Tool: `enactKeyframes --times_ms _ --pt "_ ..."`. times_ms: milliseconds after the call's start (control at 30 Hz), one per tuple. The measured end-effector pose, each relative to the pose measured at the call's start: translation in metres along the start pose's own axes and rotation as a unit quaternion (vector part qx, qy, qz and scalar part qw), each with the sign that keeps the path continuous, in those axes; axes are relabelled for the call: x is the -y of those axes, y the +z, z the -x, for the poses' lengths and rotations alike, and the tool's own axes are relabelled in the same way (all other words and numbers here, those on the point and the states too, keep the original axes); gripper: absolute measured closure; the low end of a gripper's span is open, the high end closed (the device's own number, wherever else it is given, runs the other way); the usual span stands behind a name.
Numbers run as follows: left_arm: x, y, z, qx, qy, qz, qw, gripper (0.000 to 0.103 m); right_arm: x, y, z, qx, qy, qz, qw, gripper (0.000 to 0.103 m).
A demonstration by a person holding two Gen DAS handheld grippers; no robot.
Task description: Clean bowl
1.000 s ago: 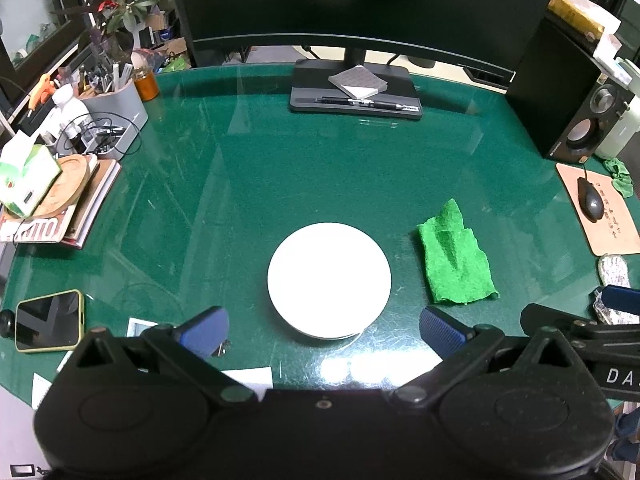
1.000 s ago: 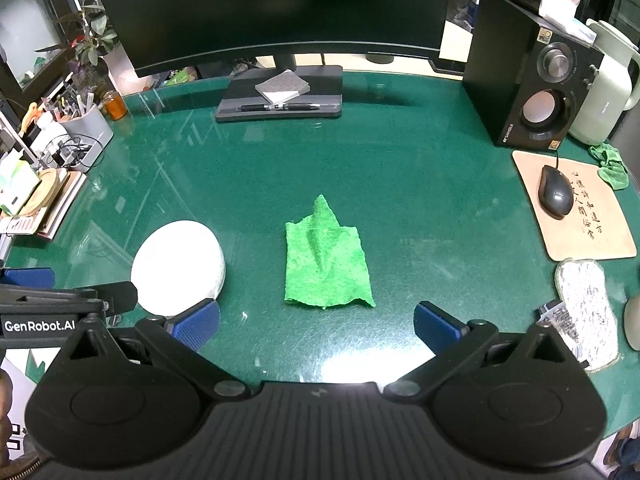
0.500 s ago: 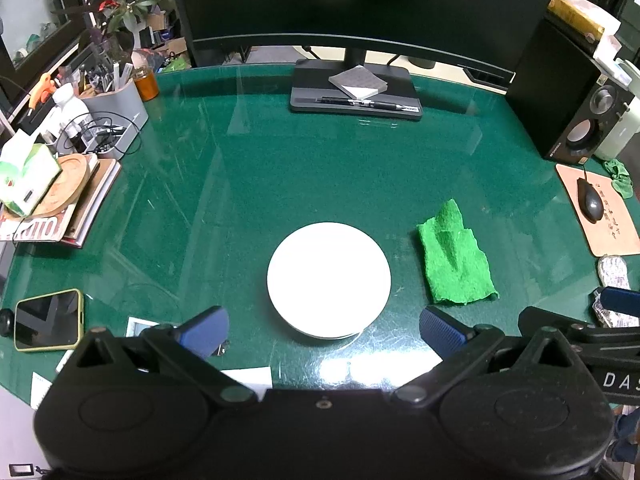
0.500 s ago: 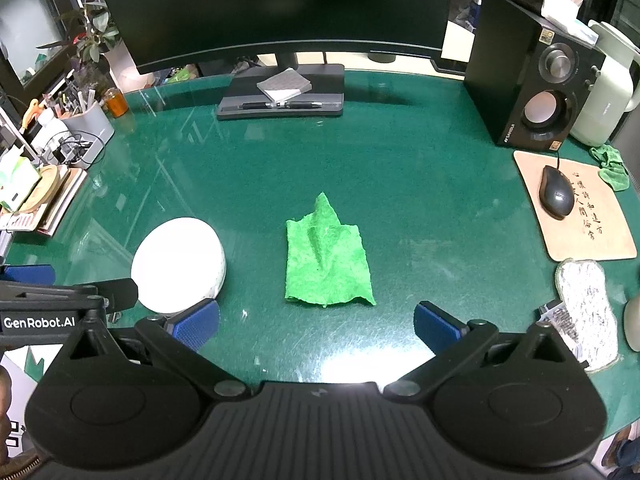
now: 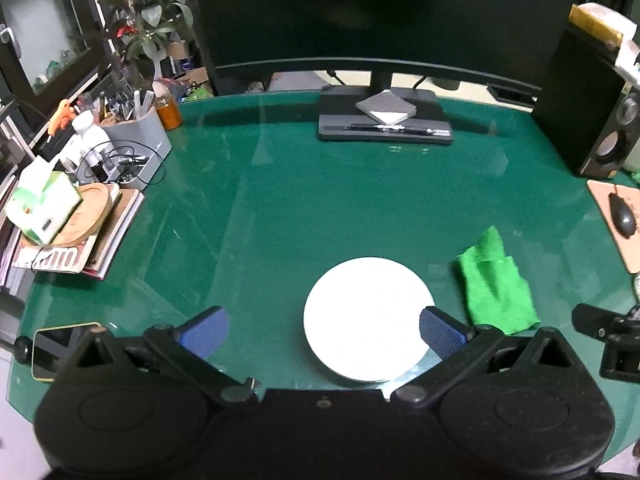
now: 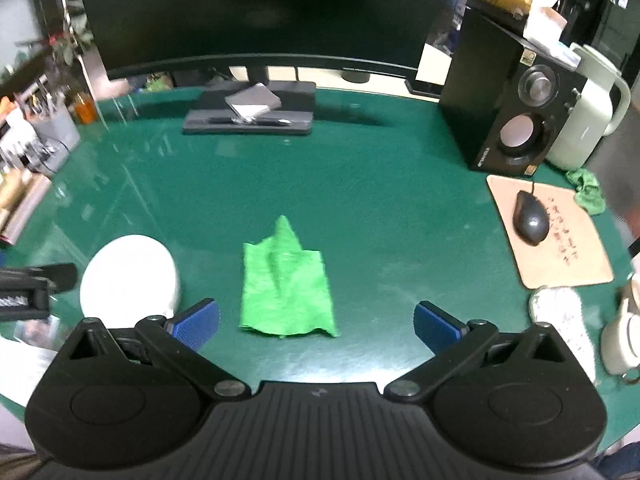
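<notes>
A white bowl sits upside down on the green glass table; it also shows in the right wrist view at the left. A crumpled green cloth lies just right of it, also seen in the left wrist view. My left gripper is open and empty, its right fingertip over the bowl's right edge. My right gripper is open and empty, just in front of the cloth.
A monitor stand with a notepad and pen is at the back. A speaker, a jug, and a mouse on a pad are at the right. Magazines, a tissue box and a phone are at the left.
My left gripper has shifted left, so the bowl now sits under its right finger. My right gripper has turned slightly right; the view is blurred with motion.
</notes>
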State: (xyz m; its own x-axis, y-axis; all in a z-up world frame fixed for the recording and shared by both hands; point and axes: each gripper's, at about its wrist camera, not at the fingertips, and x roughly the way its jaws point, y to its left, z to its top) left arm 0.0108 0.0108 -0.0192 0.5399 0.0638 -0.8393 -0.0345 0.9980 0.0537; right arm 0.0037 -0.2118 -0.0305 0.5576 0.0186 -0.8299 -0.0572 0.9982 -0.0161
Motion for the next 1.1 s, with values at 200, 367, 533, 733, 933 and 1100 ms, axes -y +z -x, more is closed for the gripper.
enactKeyframes --times_ms 200,367,533,733,933,1100 --pt "-0.002 -0.002 -0.005 -0.005 -0.010 -0.001 0.9999 0.001 -0.004 -0.002 -0.002 0.004 0.013 0.015 1.000 0.001" --pt "-0.003 -0.003 -0.010 -0.017 -0.014 -0.003 0.9997 0.001 -0.005 -0.001 -0.005 -0.006 0.014 0.015 1.000 0.002" --pt "-0.001 0.000 -0.012 -0.016 -0.010 -0.011 0.9998 0.001 -0.001 0.001 -0.005 0.013 0.009 0.011 1.000 0.007" --pt "0.001 0.001 -0.018 -0.017 -0.012 -0.009 0.9997 0.001 -0.001 0.000 -0.003 0.069 -0.001 0.027 0.997 0.006" --pt "-0.001 -0.022 -0.010 0.098 -0.061 -0.076 0.9903 0.000 0.003 -0.016 0.017 0.229 0.014 0.055 0.972 0.000" --pt "-0.021 -0.032 -0.024 0.055 -0.106 -0.010 0.9928 0.001 0.020 -0.013 -0.015 0.141 0.017 0.011 0.990 0.019"
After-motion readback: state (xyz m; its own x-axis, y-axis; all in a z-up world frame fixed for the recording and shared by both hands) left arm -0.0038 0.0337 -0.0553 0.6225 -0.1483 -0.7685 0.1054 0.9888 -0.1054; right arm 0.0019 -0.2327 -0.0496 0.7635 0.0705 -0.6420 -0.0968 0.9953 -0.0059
